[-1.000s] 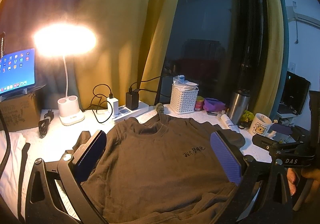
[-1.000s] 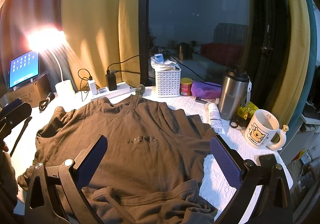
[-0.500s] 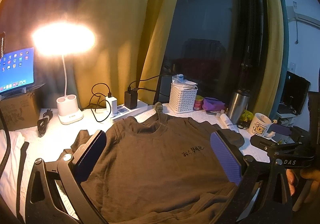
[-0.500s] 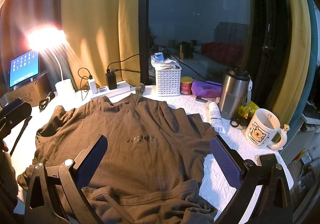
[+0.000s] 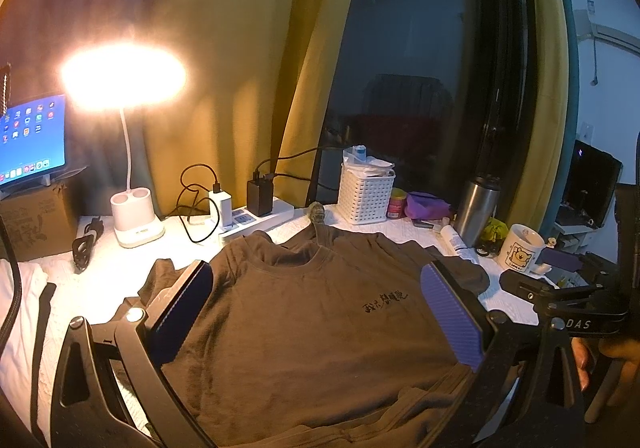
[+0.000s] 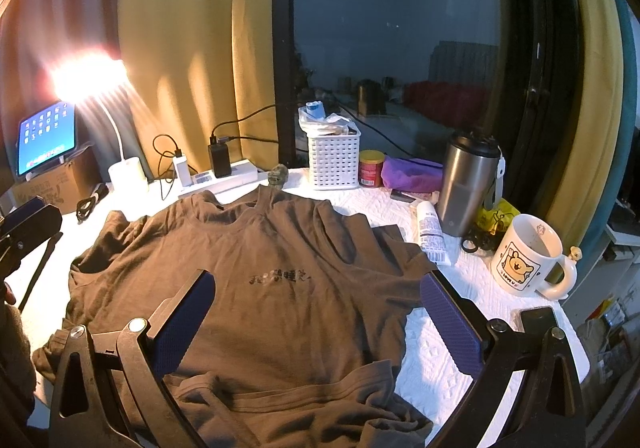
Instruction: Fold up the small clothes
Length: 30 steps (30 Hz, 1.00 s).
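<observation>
A dark brown T-shirt [image 5: 304, 320] with small black lettering on the chest lies spread face up on the white table, collar toward the window; it also shows in the right wrist view [image 6: 260, 288]. Its hem is rumpled at the near edge. My left gripper [image 5: 316, 300] is open and empty, held above the shirt's left half. My right gripper [image 6: 316, 304] is open and empty, held above the shirt's right half. The right gripper's body shows at the right of the left wrist view [image 5: 560, 304], and the left gripper shows at the left edge of the right wrist view [image 6: 28, 224].
Along the back stand a lit desk lamp [image 5: 132, 216], a tablet [image 5: 28, 140] on a cardboard box, a power strip [image 5: 256, 216] with chargers, a white basket [image 6: 334, 160], a steel tumbler [image 6: 468, 188] and a bear mug [image 6: 524, 260]. A phone [image 6: 540, 322] lies at the right edge.
Both grippers have risen and drawn back slightly, so the shirt sits a little lower in both views. Both stay open and the shirt has not moved.
</observation>
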### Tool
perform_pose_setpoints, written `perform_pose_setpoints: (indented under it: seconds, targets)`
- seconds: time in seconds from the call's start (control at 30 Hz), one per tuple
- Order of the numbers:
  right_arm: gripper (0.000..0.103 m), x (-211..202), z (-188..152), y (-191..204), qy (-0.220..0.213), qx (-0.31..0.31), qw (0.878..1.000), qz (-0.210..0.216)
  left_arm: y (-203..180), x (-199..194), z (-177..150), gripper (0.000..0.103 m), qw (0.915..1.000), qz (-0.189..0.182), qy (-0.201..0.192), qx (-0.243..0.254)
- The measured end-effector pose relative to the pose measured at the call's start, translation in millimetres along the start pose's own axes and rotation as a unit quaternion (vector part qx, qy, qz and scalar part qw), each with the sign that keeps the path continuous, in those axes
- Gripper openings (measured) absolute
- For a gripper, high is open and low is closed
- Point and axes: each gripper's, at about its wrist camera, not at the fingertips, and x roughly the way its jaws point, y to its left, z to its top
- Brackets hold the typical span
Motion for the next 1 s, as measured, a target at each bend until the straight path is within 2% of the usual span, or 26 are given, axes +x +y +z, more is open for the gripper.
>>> perform_pose_setpoints:
  seconds: [0.5,0.77,1.0]
  targets:
    - [0.103,25.8,-6.8,-16.3,0.016,0.008,1.000,0.002,-8.8,24.9,-0.1,0.102,0.9996,0.006,0.025,0.006]
    - [0.103,73.6,-10.9,-72.0,0.054,0.056,0.997,-0.022,-10.7,67.1,0.2,0.102,0.9978,0.017,0.063,0.011]
    - [0.103,138.2,-20.1,-128.2,0.107,0.117,0.987,-0.025,-8.3,103.8,-4.3,0.102,0.9949,0.026,0.097,0.009]
